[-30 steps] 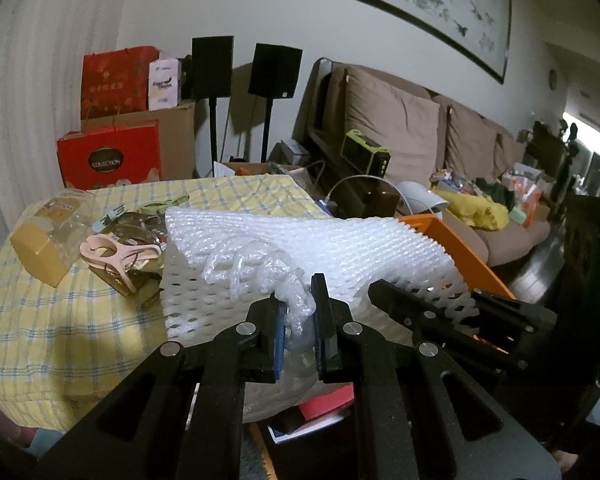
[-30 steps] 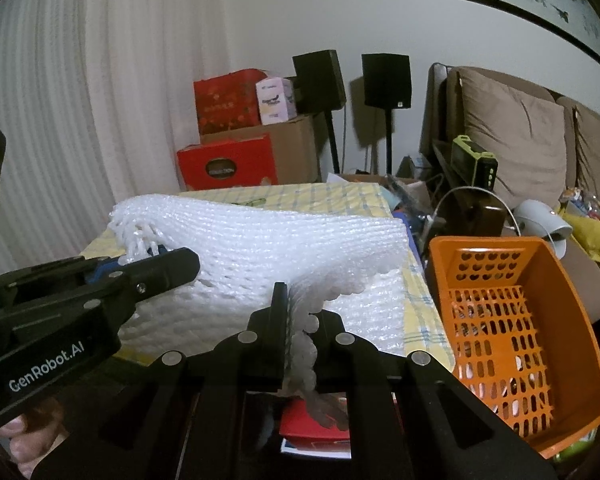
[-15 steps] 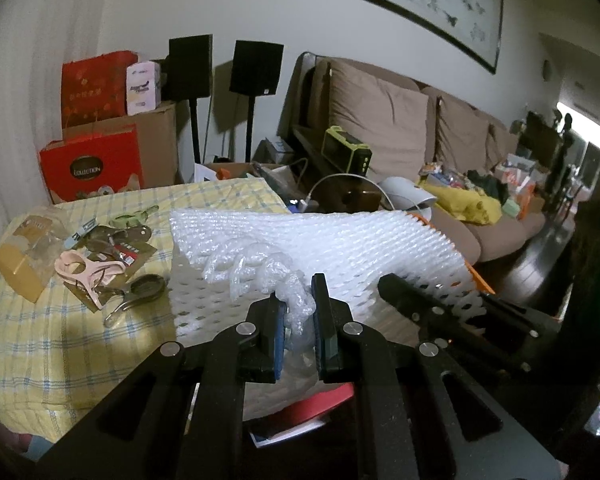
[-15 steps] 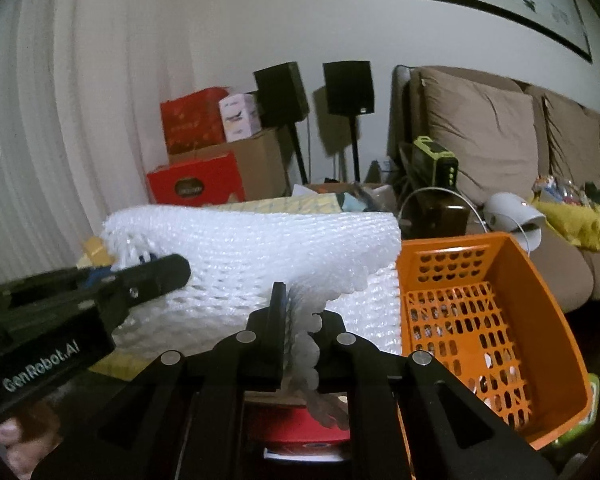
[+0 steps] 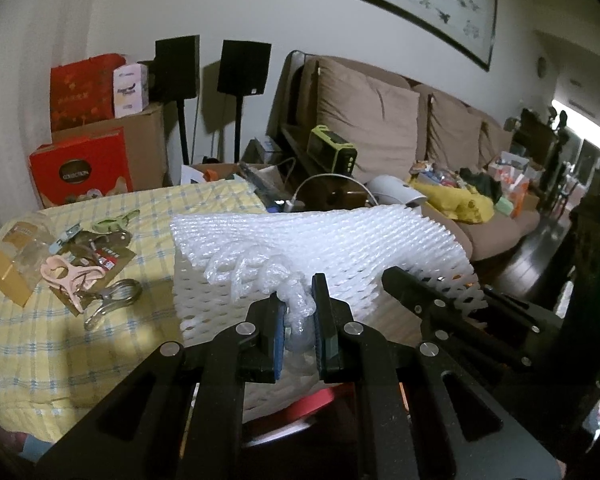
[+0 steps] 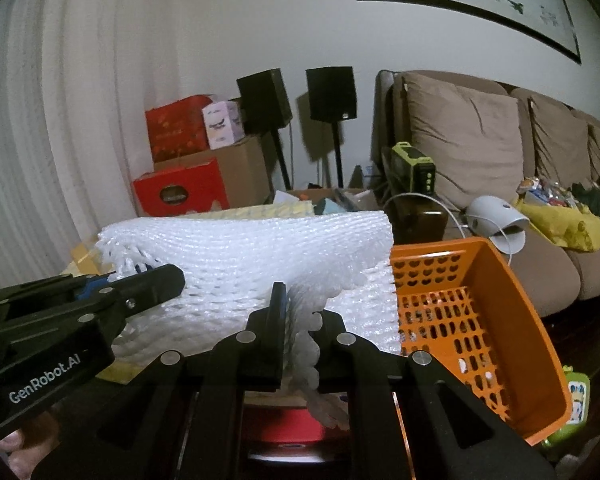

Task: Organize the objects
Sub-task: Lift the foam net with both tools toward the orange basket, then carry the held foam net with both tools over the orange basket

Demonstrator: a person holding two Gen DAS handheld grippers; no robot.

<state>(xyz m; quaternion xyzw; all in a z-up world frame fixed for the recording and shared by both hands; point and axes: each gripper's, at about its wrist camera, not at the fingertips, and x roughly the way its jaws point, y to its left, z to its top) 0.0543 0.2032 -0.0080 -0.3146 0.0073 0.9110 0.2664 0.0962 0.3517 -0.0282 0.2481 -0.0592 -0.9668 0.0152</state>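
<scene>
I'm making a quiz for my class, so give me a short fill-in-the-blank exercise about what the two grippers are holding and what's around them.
1. Both the left gripper and the right gripper are shut on the white ____ sheet.
2. The slotted basket to the right of the sheet is ____ in colour.
3. The pink clip lies on a ____ checked cloth.

Missing words: foam net; orange; yellow
</scene>
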